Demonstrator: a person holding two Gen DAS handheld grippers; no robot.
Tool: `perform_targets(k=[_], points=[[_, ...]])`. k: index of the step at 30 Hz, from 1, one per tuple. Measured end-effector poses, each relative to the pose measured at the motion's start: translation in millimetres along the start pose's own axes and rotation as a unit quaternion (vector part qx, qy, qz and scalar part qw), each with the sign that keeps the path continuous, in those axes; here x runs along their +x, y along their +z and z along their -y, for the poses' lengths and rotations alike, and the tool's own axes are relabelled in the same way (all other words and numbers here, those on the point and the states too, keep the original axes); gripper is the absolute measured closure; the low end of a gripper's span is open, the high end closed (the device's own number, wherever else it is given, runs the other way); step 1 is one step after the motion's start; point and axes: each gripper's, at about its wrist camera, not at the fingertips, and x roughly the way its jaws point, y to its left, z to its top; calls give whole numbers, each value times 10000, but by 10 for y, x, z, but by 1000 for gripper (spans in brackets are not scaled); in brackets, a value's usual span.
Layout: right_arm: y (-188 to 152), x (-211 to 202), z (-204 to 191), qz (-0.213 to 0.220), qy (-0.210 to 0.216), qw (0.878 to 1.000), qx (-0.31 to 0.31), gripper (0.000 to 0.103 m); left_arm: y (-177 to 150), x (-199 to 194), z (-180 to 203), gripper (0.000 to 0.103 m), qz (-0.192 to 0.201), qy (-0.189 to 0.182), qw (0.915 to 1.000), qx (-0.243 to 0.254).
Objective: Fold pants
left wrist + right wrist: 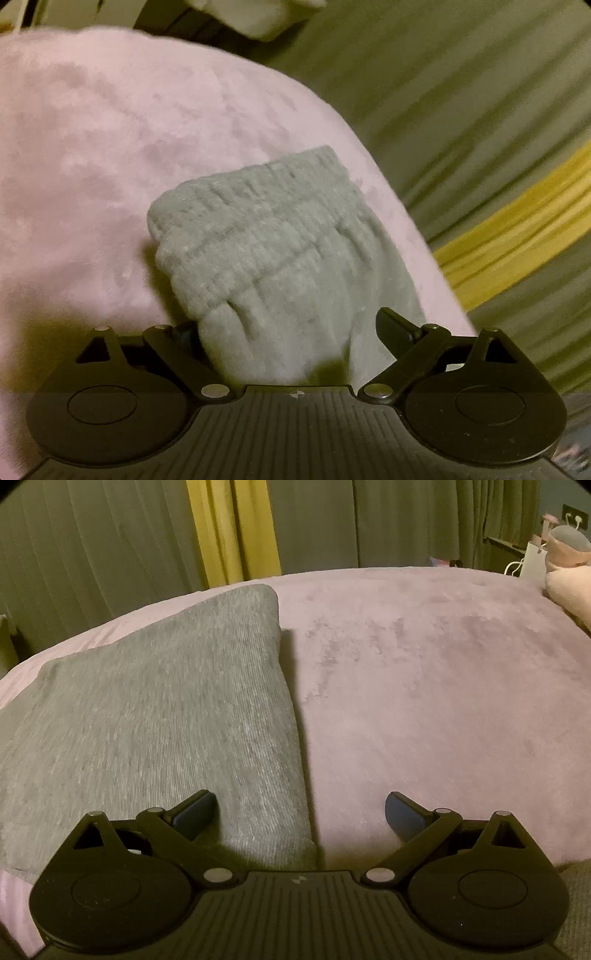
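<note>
Grey knit pants lie on a pink fleece blanket. In the left wrist view the ribbed elastic waistband bunches up between the fingers of my left gripper, whose jaws stand wide apart around the cloth without pinching it. In the right wrist view the flat grey pants stretch away on the left, their right edge running toward the far side of the bed. My right gripper is open; its left finger hovers over the pants' near corner, its right finger over bare blanket.
The pink blanket covers the bed. Grey curtains with a yellow panel hang behind it. A pale pillow and small items lie at the far right. A white object sits at the top of the left view.
</note>
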Motion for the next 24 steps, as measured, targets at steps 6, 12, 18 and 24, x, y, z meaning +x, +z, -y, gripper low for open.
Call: perform_targets(k=[6,12,18,24], points=[[-6,-1,-16,52,-40,10000,-14,4,118,-6,-93,26,-131,-220,9996,-131],[-12,-16,-33,71,-67,9999,-31,4,18,-127,-75,71,83,-451,9984,324],[0,-19,-39,54,-95,9999,-18,4,38,73,-67,69,-85,-180,9995,-247],[131,-106,4,-65,-2,10000,62,5,-60,-398,722,81,503,-259,9896,1320]])
